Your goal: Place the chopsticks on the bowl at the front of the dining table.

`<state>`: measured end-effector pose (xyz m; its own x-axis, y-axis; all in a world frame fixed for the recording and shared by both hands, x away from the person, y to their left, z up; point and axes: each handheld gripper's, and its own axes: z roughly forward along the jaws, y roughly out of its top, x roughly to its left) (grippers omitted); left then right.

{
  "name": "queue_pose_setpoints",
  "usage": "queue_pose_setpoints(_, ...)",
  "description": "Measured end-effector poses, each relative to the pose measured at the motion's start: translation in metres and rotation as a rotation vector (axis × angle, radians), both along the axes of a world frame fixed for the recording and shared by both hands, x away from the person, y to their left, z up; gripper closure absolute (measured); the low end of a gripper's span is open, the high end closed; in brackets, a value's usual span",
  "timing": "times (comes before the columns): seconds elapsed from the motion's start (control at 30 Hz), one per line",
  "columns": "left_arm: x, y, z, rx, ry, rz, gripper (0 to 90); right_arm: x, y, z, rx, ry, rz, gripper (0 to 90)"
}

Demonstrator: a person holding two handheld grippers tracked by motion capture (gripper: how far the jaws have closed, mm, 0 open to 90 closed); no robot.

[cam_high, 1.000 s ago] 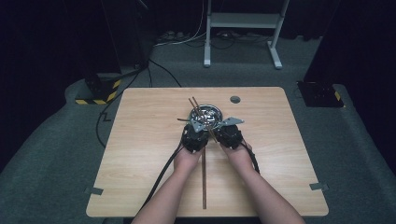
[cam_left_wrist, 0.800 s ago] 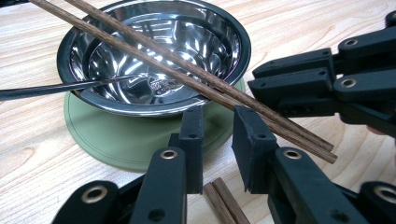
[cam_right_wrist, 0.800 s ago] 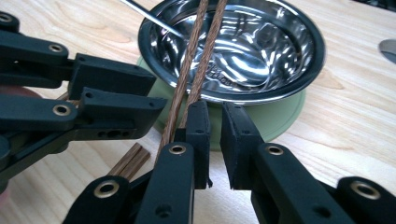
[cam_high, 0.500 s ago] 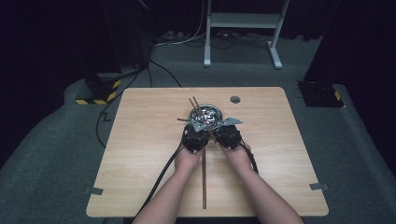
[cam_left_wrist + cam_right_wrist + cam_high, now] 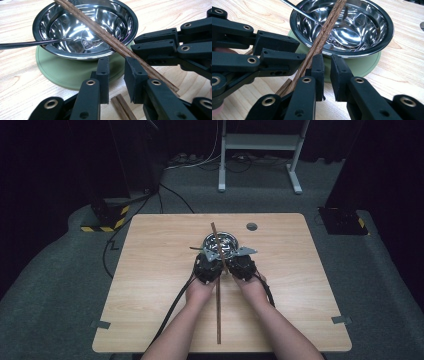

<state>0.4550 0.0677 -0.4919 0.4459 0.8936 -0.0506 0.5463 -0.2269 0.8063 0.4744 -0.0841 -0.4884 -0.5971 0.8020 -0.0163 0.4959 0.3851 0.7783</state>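
A shiny steel bowl sits on a round green mat at mid-table. A pair of brown chopsticks leans across its rim and slopes down between the two grippers. A thin metal utensil lies in the bowl. My left gripper has a narrow gap with nothing in it. My right gripper stands beside it, jaws almost together and empty. Another stick lies flat under them.
The wooden table has a round grommet hole behind the bowl. Black cables trail from the left hand toward the front edge. On the floor beyond stand a metal frame and a yellow-striped box.
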Motion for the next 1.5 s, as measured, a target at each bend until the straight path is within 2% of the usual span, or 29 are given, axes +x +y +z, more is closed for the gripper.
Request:
queue_pose_setpoints(0.7,0.001,0.011,0.002,0.03,0.002,-0.02,75.2,-0.005,0.009,-0.001,-0.007,0.001,0.013,81.2)
queue_pose_setpoints(1.5,0.0,0.014,0.002,0.033,0.005,-0.015,75.9,-0.005,0.013,0.0,-0.014,0.001,0.022,81.0)
